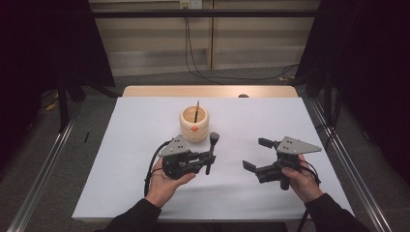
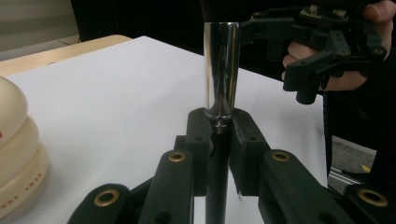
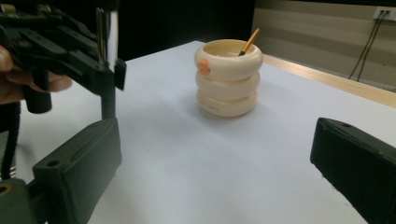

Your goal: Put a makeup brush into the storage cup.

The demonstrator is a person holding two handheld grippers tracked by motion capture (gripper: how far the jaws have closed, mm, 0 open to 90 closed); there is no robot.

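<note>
two tools: left tool point(image 1: 209, 155) pinches a dark pen point(image 1: 211, 152) upright; right tool point(image 1: 255, 153) spread wide.

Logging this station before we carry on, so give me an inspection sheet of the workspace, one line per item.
Surface: white sheet over a wooden table, flat.
Job's things: dark brush with a shiny metal ferrule, upright; cream ringed holder with one pencil inside.
Clutter: small dark thing at the far edge, too small to identify.
Grippers: left gripper shut on the brush; right gripper open, jaws holding nothing.
Cables: black cables down the back wall and across the floor.
Surroundings: dark curtains on both sides.
</note>
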